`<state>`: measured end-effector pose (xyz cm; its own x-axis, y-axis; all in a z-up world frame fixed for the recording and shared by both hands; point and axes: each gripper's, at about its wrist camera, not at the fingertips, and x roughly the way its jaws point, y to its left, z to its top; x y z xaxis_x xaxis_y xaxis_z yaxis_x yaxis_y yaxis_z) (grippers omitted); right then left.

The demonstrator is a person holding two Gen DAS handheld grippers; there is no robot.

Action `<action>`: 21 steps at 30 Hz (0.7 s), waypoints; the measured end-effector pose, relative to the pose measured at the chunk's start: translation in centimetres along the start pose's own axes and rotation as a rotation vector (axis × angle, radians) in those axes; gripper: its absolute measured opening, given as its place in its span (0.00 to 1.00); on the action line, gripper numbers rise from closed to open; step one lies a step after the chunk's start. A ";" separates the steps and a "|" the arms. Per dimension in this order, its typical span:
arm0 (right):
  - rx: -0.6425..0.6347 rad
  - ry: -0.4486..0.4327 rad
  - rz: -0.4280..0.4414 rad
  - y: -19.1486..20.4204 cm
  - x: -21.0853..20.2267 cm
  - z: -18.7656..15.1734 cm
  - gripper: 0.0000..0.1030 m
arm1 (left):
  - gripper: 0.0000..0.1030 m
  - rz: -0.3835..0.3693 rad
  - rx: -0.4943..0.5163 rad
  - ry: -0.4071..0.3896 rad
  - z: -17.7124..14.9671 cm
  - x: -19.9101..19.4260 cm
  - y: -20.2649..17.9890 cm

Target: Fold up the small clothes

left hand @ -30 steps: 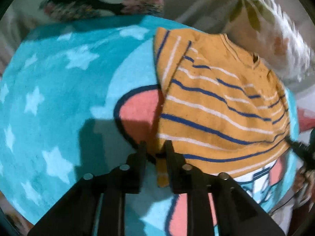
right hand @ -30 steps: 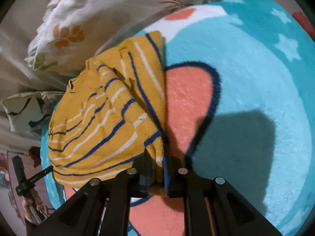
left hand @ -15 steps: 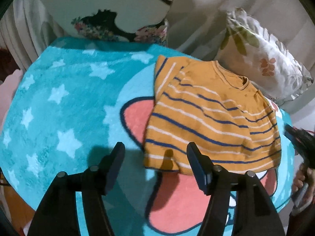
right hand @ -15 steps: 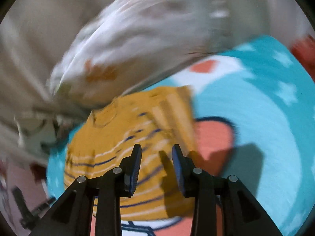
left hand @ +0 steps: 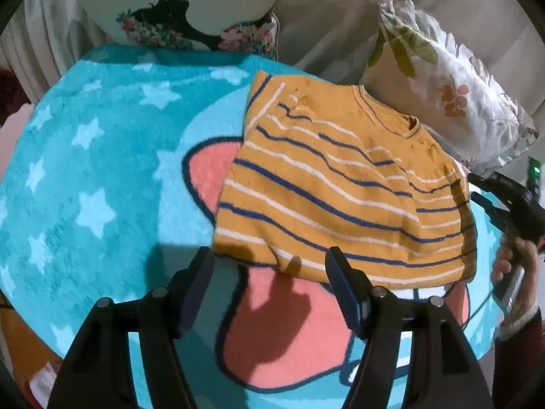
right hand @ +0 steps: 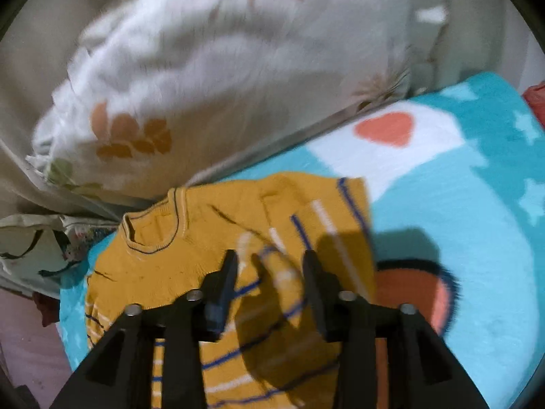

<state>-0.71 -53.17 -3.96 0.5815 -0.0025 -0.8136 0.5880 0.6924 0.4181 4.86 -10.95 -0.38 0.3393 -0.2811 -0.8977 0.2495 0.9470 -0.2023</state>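
A small orange sweater (left hand: 344, 191) with blue and white stripes lies flat, folded, on a turquoise star blanket (left hand: 85, 156). Its neck opening points to the far right. My left gripper (left hand: 270, 266) is open and empty, just above the sweater's near edge. The right gripper shows at the far right of this view (left hand: 477, 187), held by a hand. In the right wrist view the same sweater (right hand: 163, 266) lies below my right gripper (right hand: 269, 266), which is open, empty and hovers over the sweater's middle. This view is blurred by motion.
A white pillow with leaf print (left hand: 453, 85) lies beyond the sweater and fills the top of the right wrist view (right hand: 221, 61). A second patterned pillow (left hand: 190, 10) stands at the blanket's far edge. The blanket has a pink shape with a dark outline (left hand: 282, 334).
Both grippers have let go of the sweater's edge and opened. Both have pulled back and up. The sweater now lies flat on the blanket.
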 end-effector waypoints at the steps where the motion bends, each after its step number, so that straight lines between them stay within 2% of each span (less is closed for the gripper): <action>1: 0.003 -0.011 0.013 -0.3 -1.0 -0.6 0.49 | 0.65 0.002 0.002 0.002 -0.2 0.1 -0.2; 5: -0.001 -0.018 0.026 -1.3 -3.7 -3.5 0.50 | 0.65 0.016 0.022 0.007 -1.1 0.1 -1.4; 11: -0.044 -0.002 -0.001 -2.3 -6.3 -8.2 0.50 | 0.65 0.029 0.062 0.008 -2.6 -0.2 -3.6; 21: -0.120 0.070 -0.010 -2.7 -8.0 -14.9 0.54 | 0.65 0.130 0.190 -0.069 -6.1 -2.2 -7.5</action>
<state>-15.30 -44.29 -4.64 0.5327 0.0373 -0.8455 0.5198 0.7739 0.3617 -3.28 -16.48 0.77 0.4396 -0.1753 -0.8809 0.3639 0.9314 -0.0038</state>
